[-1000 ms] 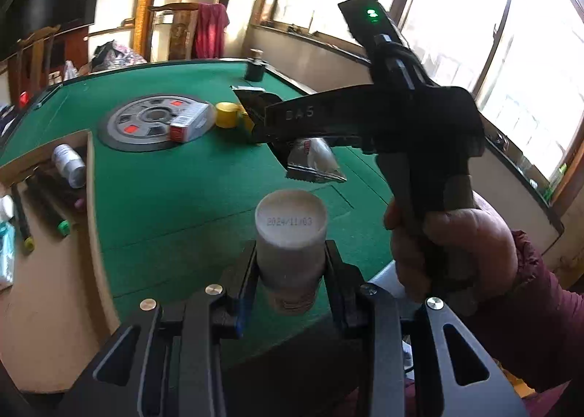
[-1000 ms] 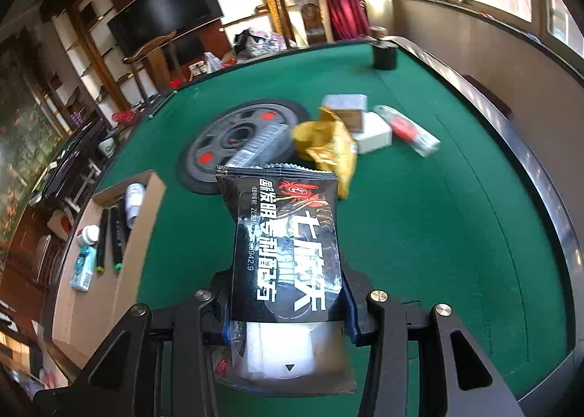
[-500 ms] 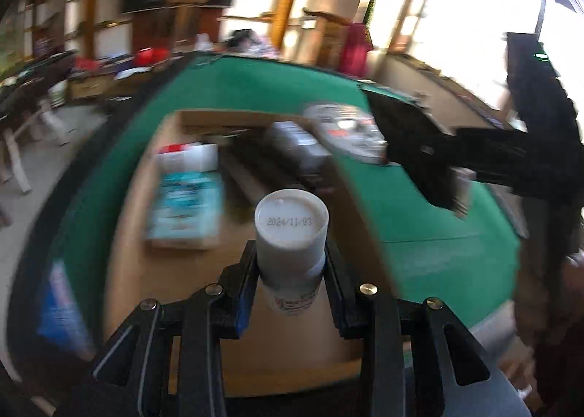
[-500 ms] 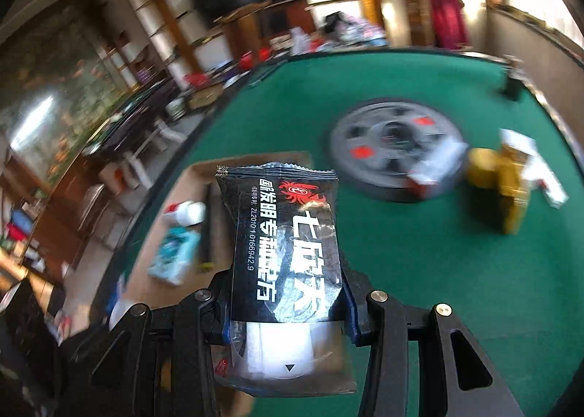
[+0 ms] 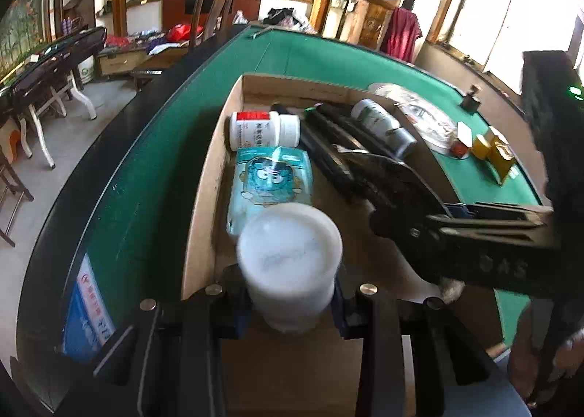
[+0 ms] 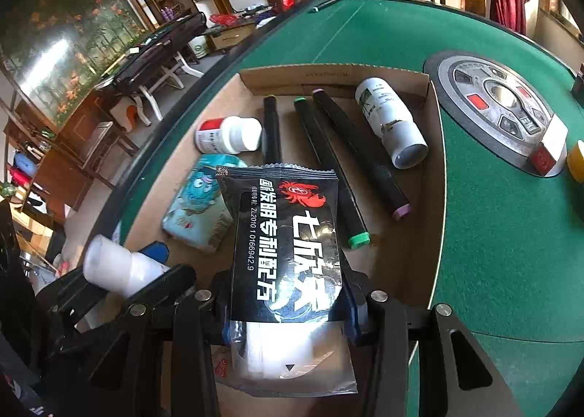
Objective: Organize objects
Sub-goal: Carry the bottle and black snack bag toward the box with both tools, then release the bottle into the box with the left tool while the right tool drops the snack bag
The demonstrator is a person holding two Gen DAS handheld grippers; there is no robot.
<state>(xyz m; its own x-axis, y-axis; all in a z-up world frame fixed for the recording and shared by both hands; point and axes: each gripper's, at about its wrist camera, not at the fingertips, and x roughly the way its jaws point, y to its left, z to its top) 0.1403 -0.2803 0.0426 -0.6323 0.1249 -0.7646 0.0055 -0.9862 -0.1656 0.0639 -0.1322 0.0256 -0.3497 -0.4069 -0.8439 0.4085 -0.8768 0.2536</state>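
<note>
My left gripper (image 5: 290,298) is shut on a white plastic bottle (image 5: 290,263), held over the near end of the cardboard tray (image 5: 204,176). The bottle also shows in the right wrist view (image 6: 116,267). My right gripper (image 6: 288,293) is shut on a black snack packet (image 6: 288,241) with white characters, held above the tray (image 6: 434,234). The right gripper and packet show in the left wrist view (image 5: 401,190). In the tray lie a white pill bottle with a red label (image 6: 228,136), a blue cartoon pouch (image 6: 197,209), three black markers (image 6: 328,168) and a white spray bottle (image 6: 392,123).
The tray sits on a green felt table (image 6: 511,252). A grey weight plate (image 6: 496,103) with a red-and-white box (image 6: 549,148) lies right of the tray. Yellow items (image 5: 494,150) lie further right. A blue-and-white packet (image 5: 87,311) lies on the table's left rim.
Both grippers have swung left from the open table to over the cardboard tray, each still holding its object. The tray's contents now fill both views.
</note>
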